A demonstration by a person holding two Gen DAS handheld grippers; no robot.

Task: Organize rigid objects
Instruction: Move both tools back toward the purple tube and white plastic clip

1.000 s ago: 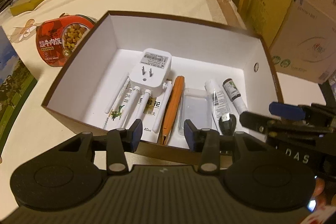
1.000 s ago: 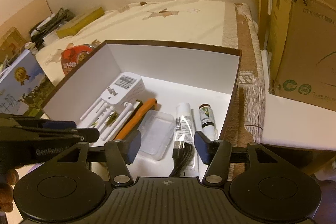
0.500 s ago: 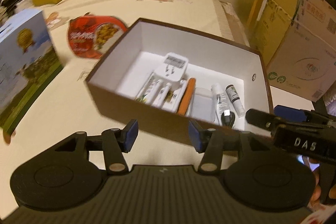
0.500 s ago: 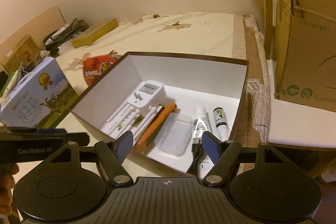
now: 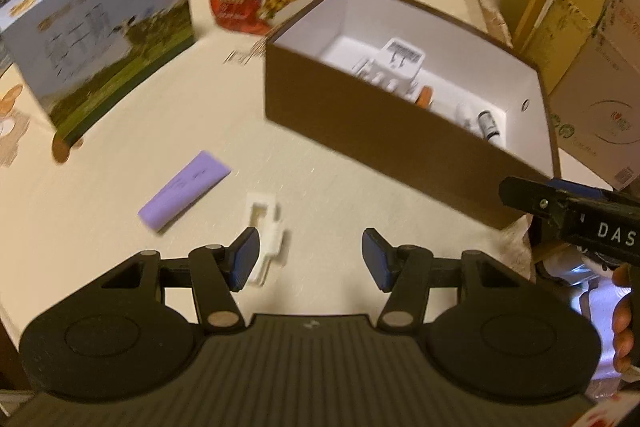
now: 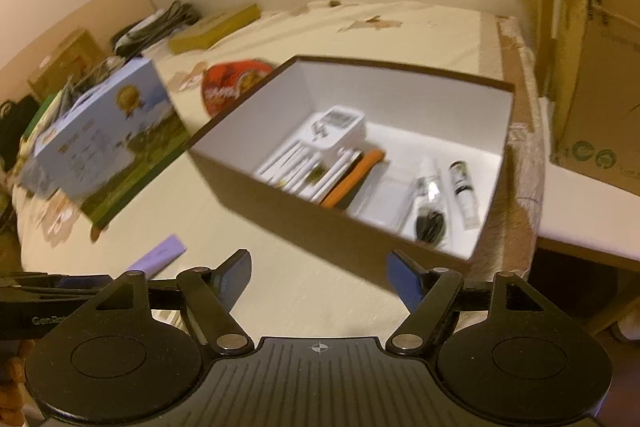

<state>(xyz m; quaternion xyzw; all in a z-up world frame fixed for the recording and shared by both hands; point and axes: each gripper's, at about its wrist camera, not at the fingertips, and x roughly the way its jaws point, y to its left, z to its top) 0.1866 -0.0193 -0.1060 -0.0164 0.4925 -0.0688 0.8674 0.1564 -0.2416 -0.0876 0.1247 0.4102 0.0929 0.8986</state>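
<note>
With the brown box point(image 5: 384, 131) filled in neat rows, my empty left gripper point(image 5: 310, 259), its jaws just widened, hovers spread over the white plastic piece point(image 5: 266, 227) lying near it.

A brown box point(image 6: 320, 223) with white inner walls is sitting open at the centre right of the right wrist view, holding a white plug point(image 6: 336, 127), an orange stick point(image 6: 352, 179), a tube point(image 6: 424, 179) and a small bottle point(image 6: 464, 187) lying side by side. A purple bar point(image 5: 184, 191) is lying flat at left centre of the left wrist view, and a white clip point(image 5: 266, 227) is lying just right of it.
</note>
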